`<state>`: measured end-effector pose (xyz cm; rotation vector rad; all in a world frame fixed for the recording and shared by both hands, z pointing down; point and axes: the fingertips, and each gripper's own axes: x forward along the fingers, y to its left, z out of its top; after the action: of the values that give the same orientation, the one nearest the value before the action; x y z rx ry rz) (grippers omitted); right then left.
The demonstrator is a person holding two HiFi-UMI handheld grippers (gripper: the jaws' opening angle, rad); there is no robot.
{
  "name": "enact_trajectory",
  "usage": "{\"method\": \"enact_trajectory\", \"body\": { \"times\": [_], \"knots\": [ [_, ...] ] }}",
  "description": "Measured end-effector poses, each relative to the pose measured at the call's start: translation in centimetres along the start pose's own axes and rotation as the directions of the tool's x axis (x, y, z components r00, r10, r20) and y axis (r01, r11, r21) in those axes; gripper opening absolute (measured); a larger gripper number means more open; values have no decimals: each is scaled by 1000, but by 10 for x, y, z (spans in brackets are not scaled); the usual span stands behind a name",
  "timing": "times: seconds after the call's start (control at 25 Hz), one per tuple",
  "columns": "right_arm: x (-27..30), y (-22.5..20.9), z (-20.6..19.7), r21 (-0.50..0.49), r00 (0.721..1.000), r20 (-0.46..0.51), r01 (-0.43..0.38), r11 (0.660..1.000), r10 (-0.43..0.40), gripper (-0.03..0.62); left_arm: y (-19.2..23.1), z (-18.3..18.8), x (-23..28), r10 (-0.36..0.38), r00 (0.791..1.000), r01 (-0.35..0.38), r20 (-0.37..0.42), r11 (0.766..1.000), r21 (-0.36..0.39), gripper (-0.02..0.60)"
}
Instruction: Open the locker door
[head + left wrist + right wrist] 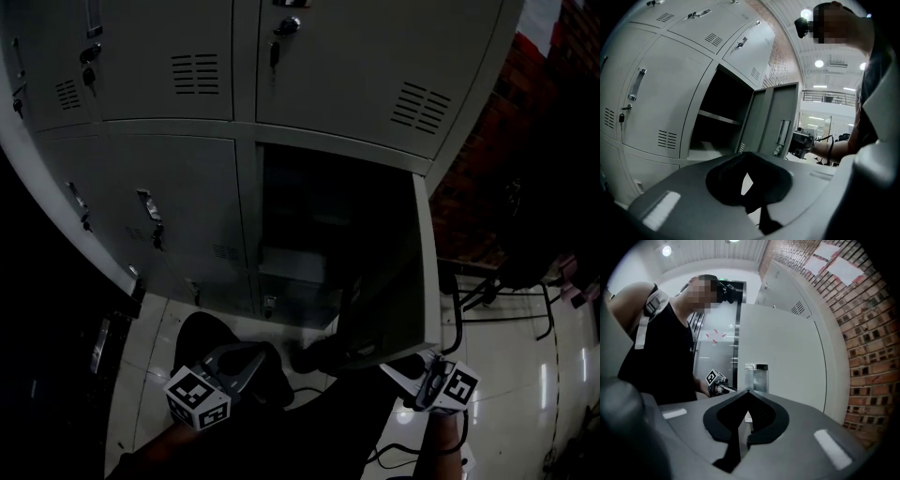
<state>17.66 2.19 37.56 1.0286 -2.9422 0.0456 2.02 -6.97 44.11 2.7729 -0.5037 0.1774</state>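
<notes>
The grey locker door [384, 281] stands swung open on a dark compartment [309, 216] with a shelf inside. Its metal handle [756, 377] shows on the outer face [787, 348], just beyond the tips of my right gripper [747, 390]. That gripper's jaws are shut with nothing between them; whether they touch the handle I cannot tell. In the head view the right gripper [394, 368] sits by the door's lower outer corner. My left gripper [251, 358] hangs low in front of the lockers, shut and empty [746, 153], facing the open compartment [722, 108] and the door [773, 117].
Closed locker doors with handles and keys surround the open one [159, 216]. A red brick wall [525, 122] rises right of the lockers. A black chair frame [506, 291] stands on the glossy floor to the right. The person's dark-clothed body [665, 348] is close behind the door.
</notes>
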Motion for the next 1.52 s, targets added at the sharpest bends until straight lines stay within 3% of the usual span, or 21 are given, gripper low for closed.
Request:
{"method": "enact_trajectory", "body": {
  "times": [0.2, 0.64, 0.8, 0.92, 1.04, 1.32, 1.52],
  "knots": [
    [-19, -8, -11, -18, 998, -45, 42, 999, -43, 2, -5, 1, 5, -12, 1000, 12, -2, 1000, 3, 11],
    [-28, -10, -1, -26, 997, 11, 81, 996, -81, 2, -8, 3, 6, -13, 1000, 13, -8, 1000, 15, 11],
    [-37, -13, 0, -41, 983, -39, 179, 983, -181, 2, -11, 4, 7, -21, 1000, 22, -7, 1000, 17, 12],
    [-42, 1, 0, -64, 967, -93, 233, 970, -238, 2, -12, 4, 7, -30, 999, 30, -11, 999, 16, 12],
    [-40, 27, 2, -40, 970, -89, 225, 973, -228, 2, -15, 3, 8, -40, 999, 40, -16, 999, 22, 12],
    [15, 70, 22, 42, 987, -12, 160, 986, -160, 2, -29, 9, 4, -74, 997, 74, -1, 996, 44, 11],
    [77, 72, 11, 99, 977, -13, 214, 972, -214, 2, -32, 10, -3, -91, 996, 91, 2, 995, 40, 12]
  ]
}}
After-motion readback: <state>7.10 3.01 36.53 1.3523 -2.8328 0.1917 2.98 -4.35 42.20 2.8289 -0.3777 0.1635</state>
